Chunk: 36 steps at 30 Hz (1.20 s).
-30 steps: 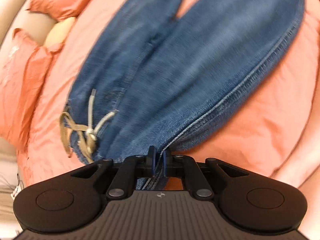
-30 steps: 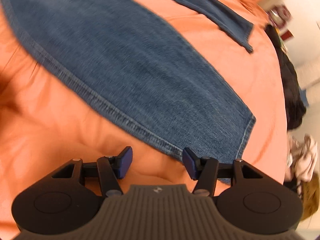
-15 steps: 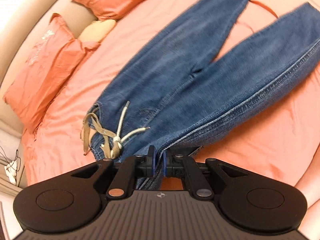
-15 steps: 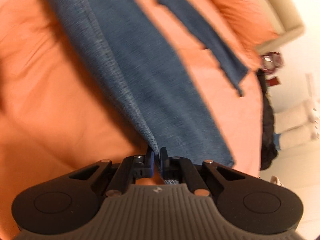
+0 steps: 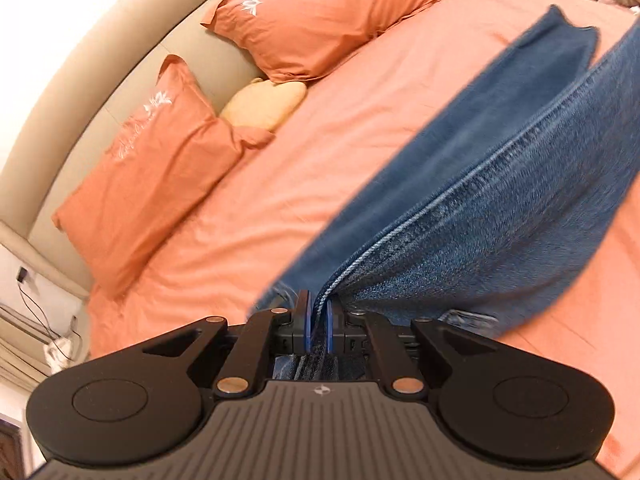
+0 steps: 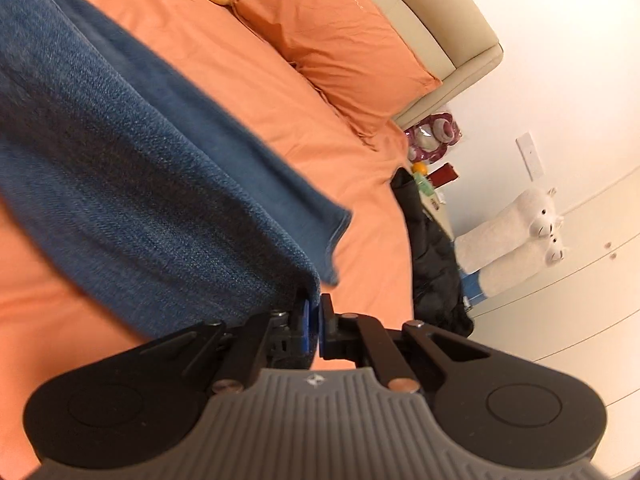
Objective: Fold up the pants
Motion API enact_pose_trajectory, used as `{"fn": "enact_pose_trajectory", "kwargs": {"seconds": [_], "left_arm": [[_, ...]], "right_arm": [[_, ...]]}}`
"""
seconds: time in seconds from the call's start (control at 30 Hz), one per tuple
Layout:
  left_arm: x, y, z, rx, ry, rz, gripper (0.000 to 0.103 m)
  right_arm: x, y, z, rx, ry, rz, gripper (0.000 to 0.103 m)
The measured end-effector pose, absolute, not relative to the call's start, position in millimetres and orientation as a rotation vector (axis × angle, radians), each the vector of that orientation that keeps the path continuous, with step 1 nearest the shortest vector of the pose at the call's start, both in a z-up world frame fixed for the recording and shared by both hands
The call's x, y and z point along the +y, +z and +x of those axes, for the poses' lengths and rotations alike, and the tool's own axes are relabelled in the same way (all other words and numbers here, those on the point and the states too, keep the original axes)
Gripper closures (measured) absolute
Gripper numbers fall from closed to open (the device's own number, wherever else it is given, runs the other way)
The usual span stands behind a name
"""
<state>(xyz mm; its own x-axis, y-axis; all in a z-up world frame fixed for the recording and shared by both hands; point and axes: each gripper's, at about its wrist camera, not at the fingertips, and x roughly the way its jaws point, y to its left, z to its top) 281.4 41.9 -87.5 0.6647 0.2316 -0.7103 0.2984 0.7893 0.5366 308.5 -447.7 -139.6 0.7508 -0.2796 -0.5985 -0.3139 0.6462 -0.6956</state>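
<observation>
Denim is pinched in both grippers. Left gripper (image 5: 318, 322): jaws nearly together, clamped on a fold of the blue jeans (image 5: 500, 200) along the stitched side seam — cloth bunches between the blue pads (image 5: 305, 320) and runs down behind them toward the gripper body. Right gripper (image 6: 313, 324): jaws also close together, clamped on the edge of one leg near its hem; fabric fans out up and left from the pads.

Jeans (image 6: 120, 160) are partly lifted off the bed, stretched between the two grips. In the left wrist view the held leg slants up to the right, with the other leg lying beside it on the sheet, its hem toward the far edge of the bed. In the right wrist view the second leg's hem (image 6: 336, 236) shows just past the held one. Motion blur on the denim in both views.

Surface: bed with an orange sheet (image 5: 320, 160), lightly creased. Two orange pillows (image 5: 312, 20) with white embroidery lean on a curved beige headboard (image 5: 100, 64); a yellow cushion (image 5: 264, 104) sits between them.

Room — dark clothing (image 6: 432, 260) is heaped at the bed's edge, white llama plush toys (image 6: 516, 240) stand against a white wall, and small clutter sits by the headboard's end.
</observation>
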Motion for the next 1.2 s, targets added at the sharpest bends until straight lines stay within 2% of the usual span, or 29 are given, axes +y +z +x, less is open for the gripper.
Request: {"fn": "enact_pose_trajectory", "kwargs": {"seconds": [0.2,0.53,0.63,0.77,0.87,1.17,1.2], "left_arm": [[58.9,-114.6,364.0,0.922,-0.016,0.69,0.095],[90.9,-192.9,432.6,1.092,-0.055,0.605,0.096],[100.4,-192.6,432.1,1.074,-0.06,0.546,0.096],[115.4,-165.3,428.1,1.002,-0.058,0.465,0.095],[122.5,-165.3,449.8,1.035,-0.062,0.438,0.095],[122.6,-217.1,492.8,1.12,-0.041,0.406,0.094],[121.7,-220.6,493.9,1.12,-0.041,0.419,0.088]], "right_arm": [[-418.4,-156.5,407.1,0.821,0.005,-0.953,0.103],[-372.2,-238.7,514.0,0.967,0.038,-1.024,0.103],[-369.4,-246.0,521.8,0.971,0.045,-1.028,0.103],[-374.6,-220.6,532.5,0.916,0.044,-0.966,0.103],[-373.5,-210.2,552.6,0.895,0.051,-0.947,0.103],[-343.3,-269.4,613.9,1.033,0.007,-0.966,0.103],[-342.5,-274.7,617.4,1.047,0.009,-0.958,0.103]]}}
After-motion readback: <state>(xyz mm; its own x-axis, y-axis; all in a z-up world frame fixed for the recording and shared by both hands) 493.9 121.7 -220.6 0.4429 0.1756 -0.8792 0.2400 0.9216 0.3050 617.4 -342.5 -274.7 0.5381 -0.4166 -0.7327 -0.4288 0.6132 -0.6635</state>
